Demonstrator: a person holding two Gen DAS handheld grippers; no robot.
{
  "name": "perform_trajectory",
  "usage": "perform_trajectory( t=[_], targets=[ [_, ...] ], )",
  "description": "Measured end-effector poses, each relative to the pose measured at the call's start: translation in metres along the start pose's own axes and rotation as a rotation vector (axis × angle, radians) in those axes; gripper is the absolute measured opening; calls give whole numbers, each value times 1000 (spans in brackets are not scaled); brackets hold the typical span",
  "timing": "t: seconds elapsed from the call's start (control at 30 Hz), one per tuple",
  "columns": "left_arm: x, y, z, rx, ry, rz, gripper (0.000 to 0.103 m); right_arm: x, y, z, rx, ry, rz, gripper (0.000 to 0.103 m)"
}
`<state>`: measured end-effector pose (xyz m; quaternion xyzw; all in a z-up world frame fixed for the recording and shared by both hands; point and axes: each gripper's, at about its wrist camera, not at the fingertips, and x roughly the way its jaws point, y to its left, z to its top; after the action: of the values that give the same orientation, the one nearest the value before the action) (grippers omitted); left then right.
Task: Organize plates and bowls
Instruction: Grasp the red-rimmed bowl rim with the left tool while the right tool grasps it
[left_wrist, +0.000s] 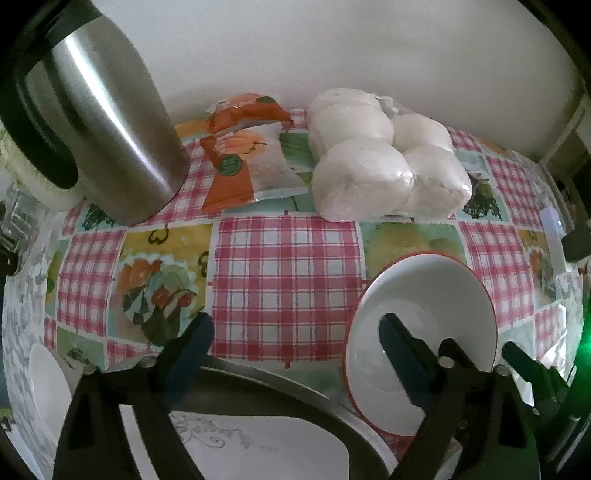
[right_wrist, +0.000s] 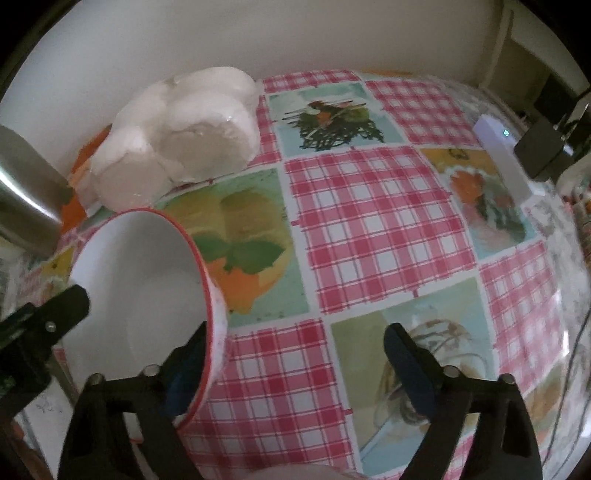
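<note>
Left wrist view showed a kettle (left_wrist: 110, 122) far left, then the left gripper (left_wrist: 295, 339) spread wide and holding nothing, its right finger over the bowl (left_wrist: 436, 295). The right gripper (right_wrist: 295, 350) gaped too, bowl (right_wrist: 147, 280) against its left finger.

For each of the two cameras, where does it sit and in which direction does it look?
Left wrist: sits on the left tool, looks across the checked tablecloth toward the wall, past the steel kettle; both its open fingers show.
Right wrist: sits on the right tool, looks over the same cloth; its open fingers show, the left one beside the bowl's wall.
Shared: the red-rimmed white bowl and the bag of white rolls.
</note>
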<state>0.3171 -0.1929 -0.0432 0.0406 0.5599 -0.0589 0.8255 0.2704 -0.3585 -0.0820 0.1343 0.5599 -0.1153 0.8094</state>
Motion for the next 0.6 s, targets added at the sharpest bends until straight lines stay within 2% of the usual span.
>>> perform_trajectory(
  t=[0.07,0.1,0.17,0.23,0.37,0.47,0.57,0.6],
  targets=[
    [2,-2,0,9,8,1,78,2,-6,0,26,20,90,75],
    [2,-2,0,16,9,5,76,0,-6,0,26,12,105,73],
    [3,-4,-1,29,12,4,73,-2,-4,0,18,10,130,54],
    [5,-5,-1,43,14,6,67,-2,-3,0,19,27,164,47],
    [7,-6,-3,55,22,-19,56,-2,8,-2,-11,18,111,46],
    [11,-14,-4,74,34,-44,40,-2,14,-6,-30,10,67,46],
    [13,-23,-6,105,38,-43,29,-3,15,-6,-27,12,72,45],
    [15,-25,-7,112,43,-57,21,-3,14,-6,-23,13,78,44]
  ],
)
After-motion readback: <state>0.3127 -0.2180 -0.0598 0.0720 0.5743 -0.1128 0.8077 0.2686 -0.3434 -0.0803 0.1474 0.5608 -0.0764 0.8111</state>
